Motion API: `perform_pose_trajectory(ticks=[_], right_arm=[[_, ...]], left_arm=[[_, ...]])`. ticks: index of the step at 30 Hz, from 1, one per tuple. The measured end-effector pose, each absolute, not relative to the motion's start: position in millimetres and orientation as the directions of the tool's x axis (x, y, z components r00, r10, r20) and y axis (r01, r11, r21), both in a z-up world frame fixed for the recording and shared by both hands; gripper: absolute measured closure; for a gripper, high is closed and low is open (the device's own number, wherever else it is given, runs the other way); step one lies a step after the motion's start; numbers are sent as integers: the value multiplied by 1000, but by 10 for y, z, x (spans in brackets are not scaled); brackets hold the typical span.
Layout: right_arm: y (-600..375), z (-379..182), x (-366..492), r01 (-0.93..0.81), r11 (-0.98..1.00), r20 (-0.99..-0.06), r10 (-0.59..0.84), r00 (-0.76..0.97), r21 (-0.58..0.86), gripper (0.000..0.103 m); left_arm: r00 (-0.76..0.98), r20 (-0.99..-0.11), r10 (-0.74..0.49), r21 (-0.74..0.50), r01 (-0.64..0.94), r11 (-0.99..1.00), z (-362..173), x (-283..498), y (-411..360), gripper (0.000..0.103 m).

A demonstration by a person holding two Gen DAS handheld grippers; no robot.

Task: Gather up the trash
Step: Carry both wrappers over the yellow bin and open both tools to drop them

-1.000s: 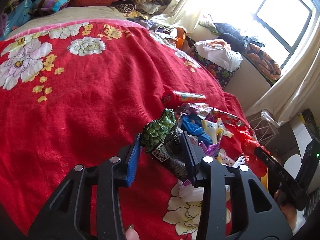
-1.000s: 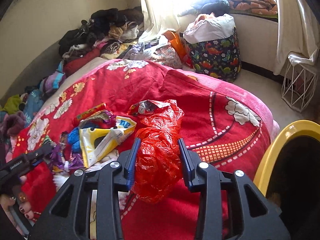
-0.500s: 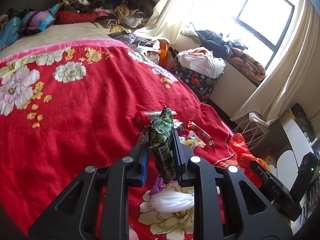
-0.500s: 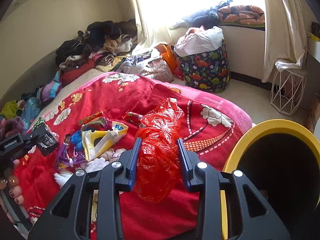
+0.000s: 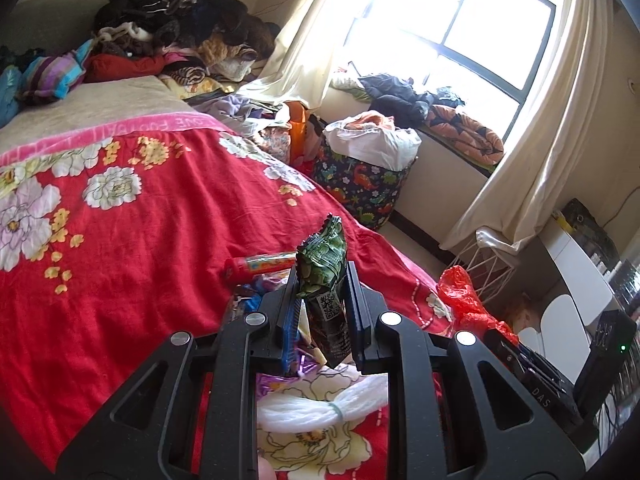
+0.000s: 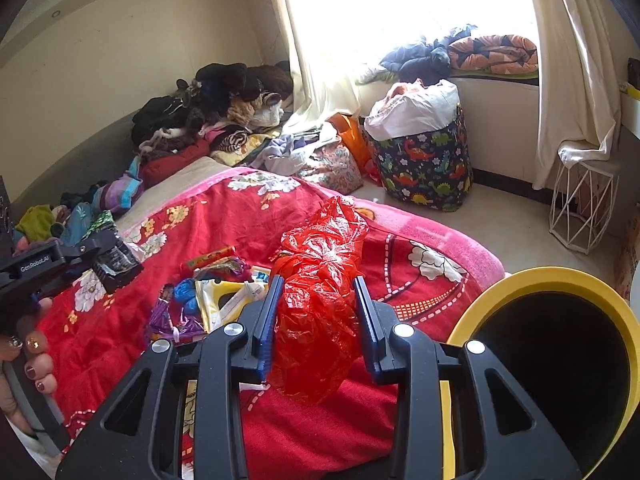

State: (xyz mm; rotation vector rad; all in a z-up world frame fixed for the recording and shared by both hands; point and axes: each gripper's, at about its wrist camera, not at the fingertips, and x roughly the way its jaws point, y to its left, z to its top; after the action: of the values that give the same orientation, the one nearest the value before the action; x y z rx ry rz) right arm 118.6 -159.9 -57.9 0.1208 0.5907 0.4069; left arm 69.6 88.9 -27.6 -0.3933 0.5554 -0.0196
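- Red plastic bag [image 6: 316, 300] clamped in right claw [image 6: 316, 316], beside the yellow bin [image 6: 560, 280].
- Left claw [image 5: 322, 300] pinches a green wrapper [image 5: 324, 276].
- Several wrappers [image 6: 216, 300] remain on the bed [image 6: 240, 216].

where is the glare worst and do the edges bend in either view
Left wrist view: the window blows out white, and the curtain bows with the fisheye. Right wrist view: the window washes out the upper middle, corners go dark, and the yellow bin stretches at the edge.

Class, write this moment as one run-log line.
left gripper: shut on crumpled green-and-black foil wrapper | right gripper: shut on crumpled red plastic bag | yellow-rimmed bin: beside bed
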Motion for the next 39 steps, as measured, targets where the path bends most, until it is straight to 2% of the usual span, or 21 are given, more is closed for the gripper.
perform_pose_trajectory(ticks=[12, 39], right_arm=[[-1790, -460, 987, -333, 916, -484, 402, 777, 226, 70], [-2563, -408, 695, -191, 956, -456, 275, 846, 223, 70]], left_arm=[[843, -502, -190, -335, 13, 942, -197, 731, 411, 88], [803, -496, -329, -288, 206, 935, -195, 844, -599, 88]])
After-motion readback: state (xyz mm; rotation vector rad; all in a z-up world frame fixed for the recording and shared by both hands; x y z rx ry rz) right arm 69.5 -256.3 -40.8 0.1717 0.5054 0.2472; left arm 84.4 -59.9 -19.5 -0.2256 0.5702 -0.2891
